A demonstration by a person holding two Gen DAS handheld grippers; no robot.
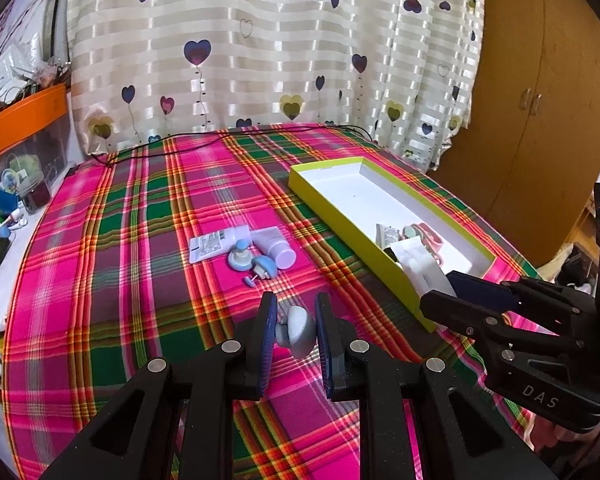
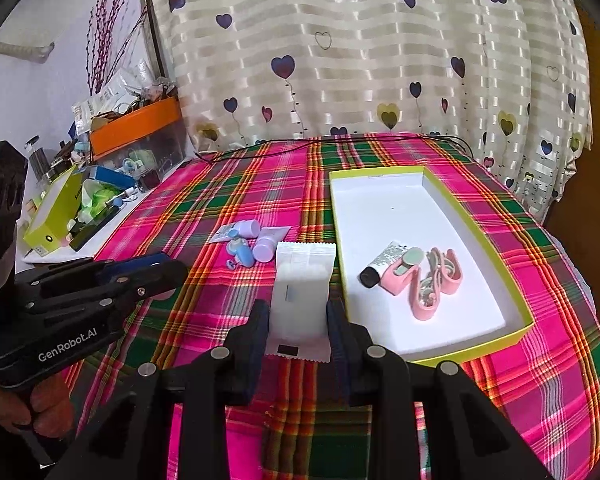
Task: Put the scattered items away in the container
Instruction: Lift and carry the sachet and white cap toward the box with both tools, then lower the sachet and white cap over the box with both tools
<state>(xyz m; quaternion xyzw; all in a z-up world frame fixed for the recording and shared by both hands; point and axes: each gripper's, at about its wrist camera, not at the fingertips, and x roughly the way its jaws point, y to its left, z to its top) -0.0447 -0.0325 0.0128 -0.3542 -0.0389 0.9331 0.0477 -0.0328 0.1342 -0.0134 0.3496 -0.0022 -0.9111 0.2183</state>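
Surface: table under a pink, green and orange plaid cloth [image 1: 140, 240]; heart-print curtain [image 1: 260, 40] behind, wooden cabinet [image 1: 540, 120] at 2 o'clock in the left wrist view.

Left gripper [image 1: 296, 332]: fingers clamped on a small grey rounded item [image 1: 300, 330], held above the cloth; its exact form is hard to make out. Right gripper [image 2: 298, 334]: fingers closed on the sides of a white sachet [image 2: 302, 284], its serrated lower edge showing between them. The sachet stands just beside the container's near left corner.

Container: shallow box [image 2: 484, 220], yellow-green walls, white inside, at 1 o'clock from the right gripper. Contents: small tube with a black cap [image 2: 382, 262], and pink clip-like pieces [image 2: 432, 284] touching it, one with a pale green round part. Rest of the box floor is bare.

Loose on the cloth at 11 o'clock from both grippers: two lilac tubes [image 1: 274, 246], a flat white packet [image 1: 208, 246], blue-and-white round pieces [image 1: 252, 264], tightly clustered.

Hard to read: clutter on the side shelf at 9 o'clock, orange-lidded bin [image 2: 136, 128] included. Fingers of a hand [image 2: 40, 408] partly cut off below the left gripper's handle.
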